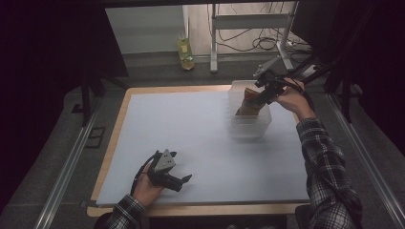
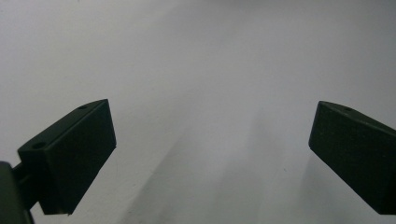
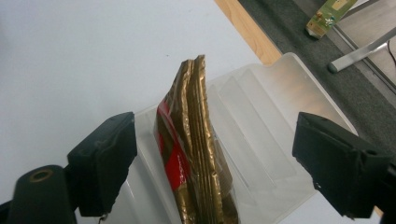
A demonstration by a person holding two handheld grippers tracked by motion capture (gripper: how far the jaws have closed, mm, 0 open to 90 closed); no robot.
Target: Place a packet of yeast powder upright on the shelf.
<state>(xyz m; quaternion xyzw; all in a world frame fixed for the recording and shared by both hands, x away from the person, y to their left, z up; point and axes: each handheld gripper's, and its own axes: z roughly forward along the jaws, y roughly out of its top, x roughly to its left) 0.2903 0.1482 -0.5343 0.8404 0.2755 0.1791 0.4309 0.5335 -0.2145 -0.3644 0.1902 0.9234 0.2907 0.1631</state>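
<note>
A clear, ribbed plastic container (image 1: 248, 125) is being shown at the far right of the white sheet (image 1: 191, 138) that is covering the wooden table (image 1: 125, 107). A gold and red foil packet (image 1: 248, 101) is standing on edge inside this container, tilted, with its upper end rising above the rim. In the right gripper view the gold and red foil packet (image 3: 196, 149) is being seen edge-on between the two black jaws, and the clear container (image 3: 261, 135) is lying around and behind it.

The right gripper (image 1: 261, 86) is being held above the container by the person's right hand (image 1: 292, 99). Its jaws are standing wide apart, one on each side of the packet, and neither is being seen touching it.

The left gripper (image 1: 184, 180) is being held low at the near left of the sheet in the left hand (image 1: 145, 187), well apart from the container. Its jaws are spread wide, with nothing between them but the bare sheet (image 2: 196, 70).

A yellow-green carton (image 1: 185, 52) is standing on the floor beyond the table, near a grey metal stand (image 1: 214, 47).
</note>
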